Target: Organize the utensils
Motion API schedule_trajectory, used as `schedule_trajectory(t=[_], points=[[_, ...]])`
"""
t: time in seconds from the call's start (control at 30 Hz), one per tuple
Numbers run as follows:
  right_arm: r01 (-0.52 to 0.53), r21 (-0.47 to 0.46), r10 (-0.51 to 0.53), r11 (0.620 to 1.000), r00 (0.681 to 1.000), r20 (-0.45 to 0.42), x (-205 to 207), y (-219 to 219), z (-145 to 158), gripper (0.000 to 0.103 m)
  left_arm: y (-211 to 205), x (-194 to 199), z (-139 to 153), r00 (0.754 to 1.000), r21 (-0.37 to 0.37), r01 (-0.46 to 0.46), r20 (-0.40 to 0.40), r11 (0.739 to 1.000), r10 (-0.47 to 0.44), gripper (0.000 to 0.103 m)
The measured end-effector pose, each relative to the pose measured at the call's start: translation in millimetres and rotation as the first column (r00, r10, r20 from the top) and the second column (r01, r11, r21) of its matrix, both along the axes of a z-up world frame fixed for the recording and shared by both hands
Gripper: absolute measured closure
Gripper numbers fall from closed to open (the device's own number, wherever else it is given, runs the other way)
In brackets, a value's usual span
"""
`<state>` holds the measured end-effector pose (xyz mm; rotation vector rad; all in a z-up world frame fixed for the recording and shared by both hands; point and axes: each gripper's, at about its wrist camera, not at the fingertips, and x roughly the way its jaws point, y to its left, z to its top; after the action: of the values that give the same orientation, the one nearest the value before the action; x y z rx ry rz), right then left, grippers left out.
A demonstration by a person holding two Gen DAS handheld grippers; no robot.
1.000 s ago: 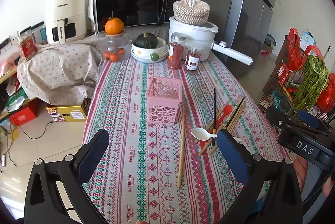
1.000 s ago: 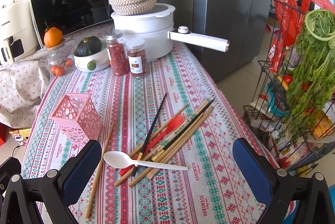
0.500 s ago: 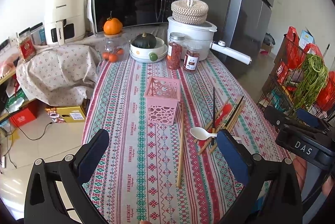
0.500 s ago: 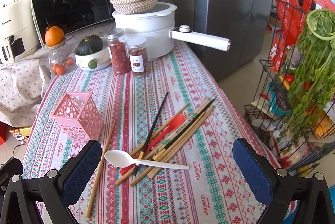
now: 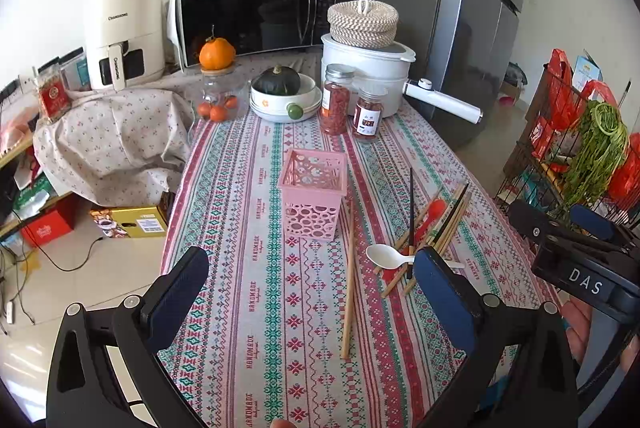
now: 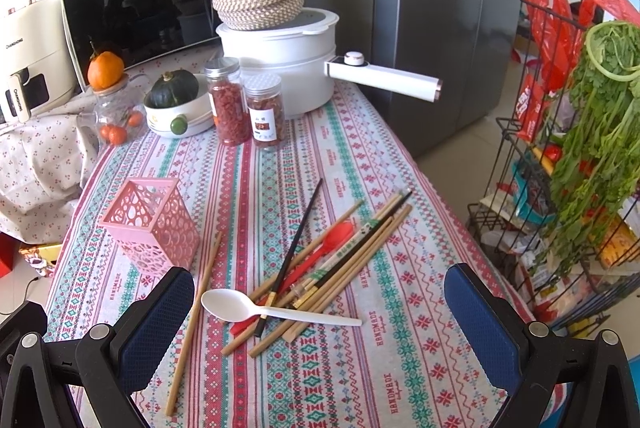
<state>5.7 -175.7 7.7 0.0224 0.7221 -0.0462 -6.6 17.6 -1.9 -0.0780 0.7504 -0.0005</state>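
Observation:
A pink perforated holder (image 5: 314, 198) (image 6: 154, 226) stands upright mid-table and looks to hold nothing. To its right lies a pile of wooden chopsticks (image 6: 344, 260) (image 5: 444, 224), a black chopstick (image 6: 294, 252), a red spoon (image 6: 334, 238) and a white spoon (image 6: 240, 306) (image 5: 386, 256). One pair of wooden chopsticks (image 5: 350, 280) (image 6: 196, 312) lies apart, beside the holder. My left gripper (image 5: 312, 292) is open above the near table. My right gripper (image 6: 320, 308) is open, just short of the pile. Both hold nothing.
At the table's far end stand two jars (image 5: 352, 108), a bowl with a squash (image 5: 284, 96), a white pot with a long handle (image 5: 372, 68) and a microwave (image 5: 256, 12). A wire rack with greens (image 6: 580, 148) stands off the right edge.
Both grippers have drifted back and up a little, so the table looks slightly farther away. Nothing on the table has moved.

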Motion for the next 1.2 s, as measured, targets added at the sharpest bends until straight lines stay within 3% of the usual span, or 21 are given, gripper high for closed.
schedule_trajectory(t=[0.8,1.1,1.2], points=[[-0.015,0.008,0.014,1.0,1.0,0.02,3.8,-1.4,-0.4,0.0,2.9,12.2,-0.7,0.998,0.03,0.017,0.066,0.999,-0.019,0.0],[0.01,-0.004,-0.01,1.0,0.999,-0.038,17.4,-21.8,0.7,0.0,-17.3,36.4,2.5,0.986,0.016,0.163,-0.035,0.986,-0.163,0.0],[0.012,-0.019,-0.013,1.0,0.998,-0.061,28.3,-29.5,6.6,0.0,-26.1,45.3,7.6,0.977,-0.026,0.206,-0.048,0.978,-0.207,0.0]])
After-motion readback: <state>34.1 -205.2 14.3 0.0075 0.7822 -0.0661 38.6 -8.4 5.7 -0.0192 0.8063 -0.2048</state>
